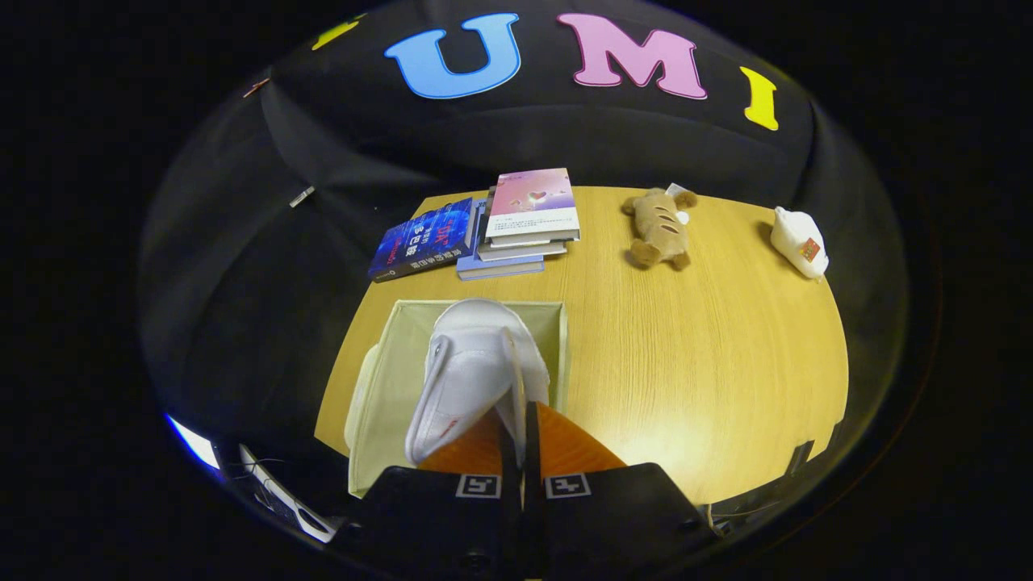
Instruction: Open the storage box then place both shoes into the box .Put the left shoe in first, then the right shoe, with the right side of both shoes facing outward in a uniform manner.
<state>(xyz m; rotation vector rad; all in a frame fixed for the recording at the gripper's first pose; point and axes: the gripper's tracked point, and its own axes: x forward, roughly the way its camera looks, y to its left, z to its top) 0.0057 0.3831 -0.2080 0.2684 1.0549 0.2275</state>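
The gripper (516,411) has its 2 orange fingers (476,448) drawn close together, and they clamp the thin upper edge of a white shoe (472,363) between them. The shoe hangs just ahead of the fingers, over the open storage box (379,379), which is pale cream fabric and stands at the near left part of the wooden table (686,355). Whether the shoe touches the floor of the box cannot be told, because the shoe covers most of the opening. Only 1 shoe is seen here.

Beyond the box, at the far side of the table, a dark blue book (421,240) lies flat, and just beside it is a small stack of books (520,230) with a pink and white cover on top. Farther to the right lies a brown plush toy (660,227), and well apart from it, near the far right corner, a white plush toy (799,240).
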